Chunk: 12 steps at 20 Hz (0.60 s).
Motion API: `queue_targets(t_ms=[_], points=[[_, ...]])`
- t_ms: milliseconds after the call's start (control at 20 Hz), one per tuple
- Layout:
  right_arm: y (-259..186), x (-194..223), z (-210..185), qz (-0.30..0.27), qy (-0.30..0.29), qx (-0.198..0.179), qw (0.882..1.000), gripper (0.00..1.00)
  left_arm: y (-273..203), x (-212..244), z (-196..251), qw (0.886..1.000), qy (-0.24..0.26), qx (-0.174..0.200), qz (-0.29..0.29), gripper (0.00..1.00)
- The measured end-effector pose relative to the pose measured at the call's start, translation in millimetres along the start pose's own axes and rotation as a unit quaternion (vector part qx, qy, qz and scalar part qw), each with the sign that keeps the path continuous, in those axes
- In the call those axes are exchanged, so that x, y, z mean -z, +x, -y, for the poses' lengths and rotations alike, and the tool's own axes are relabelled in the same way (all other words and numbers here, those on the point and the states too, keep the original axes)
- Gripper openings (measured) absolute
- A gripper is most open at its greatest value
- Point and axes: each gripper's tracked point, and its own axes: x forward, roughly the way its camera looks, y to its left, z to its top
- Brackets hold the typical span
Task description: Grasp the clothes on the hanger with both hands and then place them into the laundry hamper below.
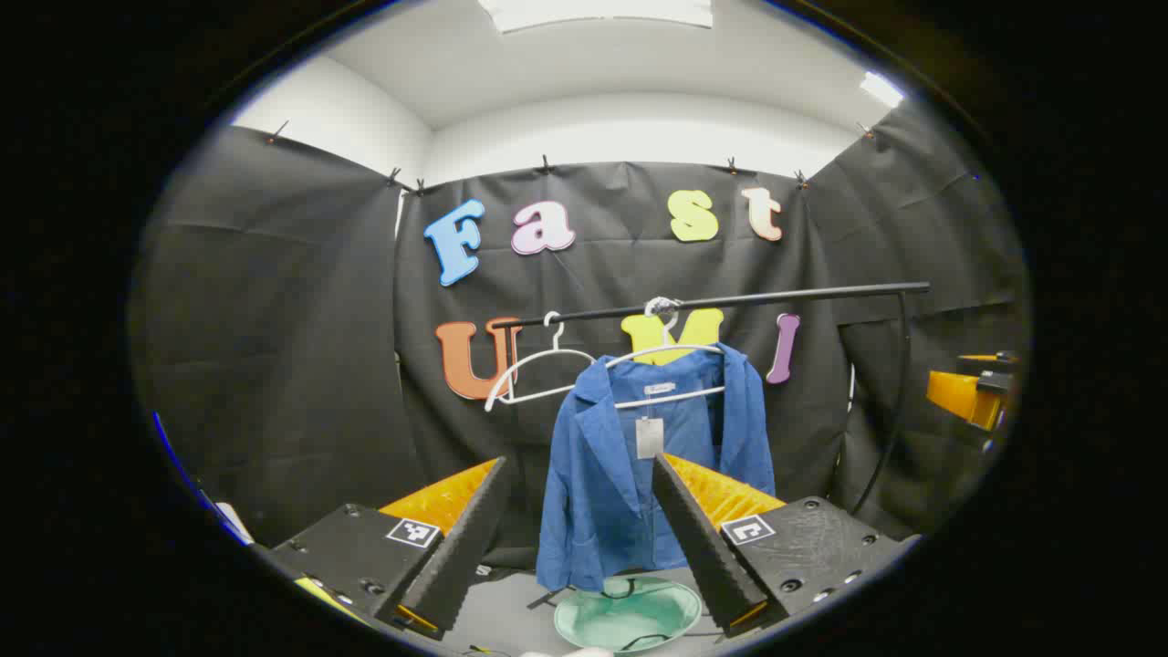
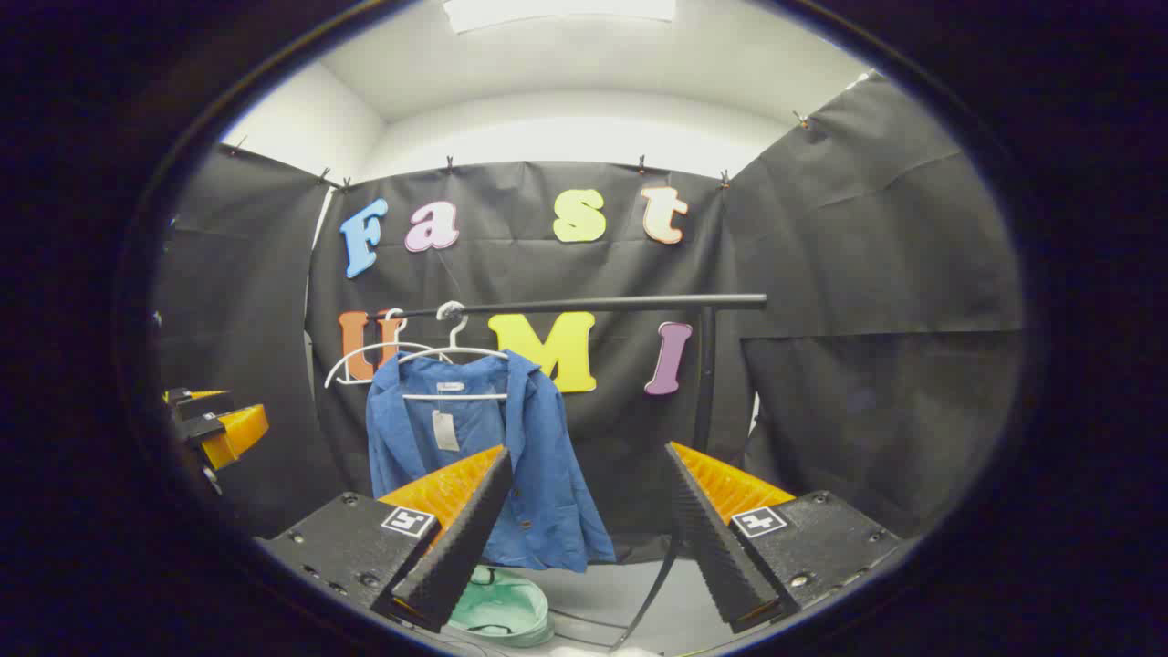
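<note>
A blue jacket with a paper tag hangs on a white hanger from a black rail. Under it on the floor sits a round green hamper. My left gripper is open, short of the jacket, its fingers framing the cloth from a distance. My right gripper is open too, with the jacket off to its left behind the left finger. In the left gripper view the other gripper shows at the far right; in the right gripper view the other gripper shows at the far left.
A second white hanger hangs empty on the rail, left of the jacket. The rail's black upright post stands at its right end. Black cloth walls close the booth on three sides.
</note>
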Motion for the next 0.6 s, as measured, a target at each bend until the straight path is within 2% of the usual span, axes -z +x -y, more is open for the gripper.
queue_targets(t_ms=[150,600], points=[[1,0,-6,0.0,-0.003,0.007,1.0,1.0,4,-5,-7,1.0,0.002,-0.002,0.007,0.98],[-13,-18,-18,0.014,-0.017,0.021,1.0,1.0,2,-12,-30,1.0,-0.003,-0.005,0.011,0.98]])
